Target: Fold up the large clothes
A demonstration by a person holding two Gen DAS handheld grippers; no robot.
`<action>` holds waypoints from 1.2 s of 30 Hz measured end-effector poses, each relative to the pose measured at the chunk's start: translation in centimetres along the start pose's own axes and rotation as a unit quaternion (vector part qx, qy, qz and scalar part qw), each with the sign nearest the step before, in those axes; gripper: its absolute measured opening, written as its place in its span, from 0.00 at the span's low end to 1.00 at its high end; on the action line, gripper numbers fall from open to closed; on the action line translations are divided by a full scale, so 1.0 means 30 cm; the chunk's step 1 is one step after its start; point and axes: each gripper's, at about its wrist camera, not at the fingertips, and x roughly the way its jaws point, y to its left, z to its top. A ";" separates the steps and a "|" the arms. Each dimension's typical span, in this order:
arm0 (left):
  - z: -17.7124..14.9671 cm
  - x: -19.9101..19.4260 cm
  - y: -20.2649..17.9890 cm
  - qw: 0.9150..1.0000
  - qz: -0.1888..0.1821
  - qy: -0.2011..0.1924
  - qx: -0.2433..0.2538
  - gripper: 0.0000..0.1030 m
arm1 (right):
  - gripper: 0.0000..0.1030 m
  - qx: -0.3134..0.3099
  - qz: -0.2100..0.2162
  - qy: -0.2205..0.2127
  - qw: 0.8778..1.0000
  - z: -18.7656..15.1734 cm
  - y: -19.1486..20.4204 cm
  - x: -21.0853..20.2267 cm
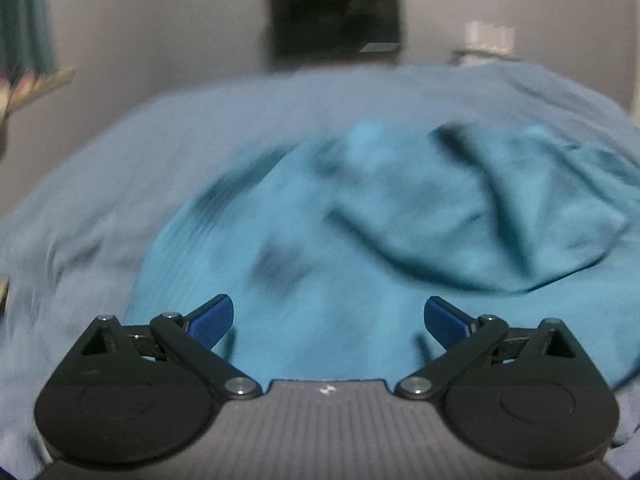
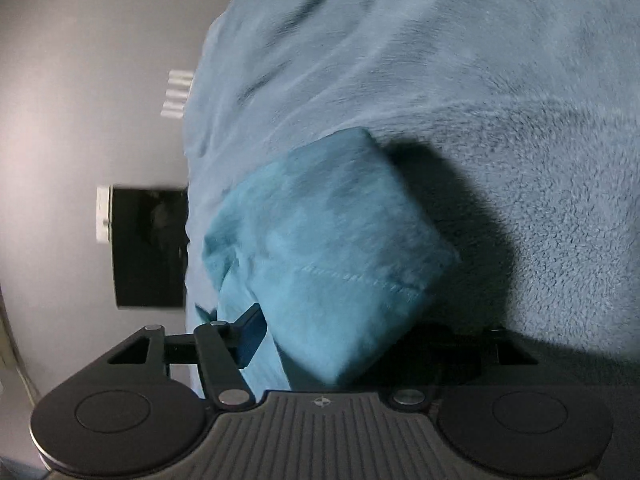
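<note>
1. Teal fabric, a large garment (image 1: 360, 232), lies crumpled on a pale blue fleece blanket (image 1: 120, 184) that covers the bed.
2. Left gripper (image 1: 329, 322) hovers over the near part of the garment with its jaws wide apart and nothing between them.
3. Right gripper (image 2: 320, 344) has a hemmed corner of the garment (image 2: 332, 256) draped across its gap; its left pad (image 2: 251, 338) stands clear of the cloth, the other pad is hidden beneath it, so I cannot tell whether it grips.
4. To do this step well, I judge each gripper should take one clean corner or edge, one layer only, then pull the cloth flat before folding.
5. Only the left wrist view shows the garment's whole crumpled spread; it is blurred.
6. Only the right wrist view shows the stitched hem and the corner's dark shadow on the blanket.
</note>
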 end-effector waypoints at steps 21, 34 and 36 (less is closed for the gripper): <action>-0.056 0.192 -0.472 0.995 -0.032 -0.010 0.097 0.97 | 0.23 -0.156 0.074 -0.001 0.985 -0.062 0.195 -0.022; -0.064 0.190 -0.433 0.996 -0.043 -0.004 0.075 0.98 | 0.14 -0.232 0.095 -0.005 0.968 -0.085 0.308 -0.011; -0.044 0.178 -0.420 0.996 -0.047 0.003 0.077 0.98 | 0.13 -0.295 0.111 -0.010 0.949 -0.132 0.366 -0.041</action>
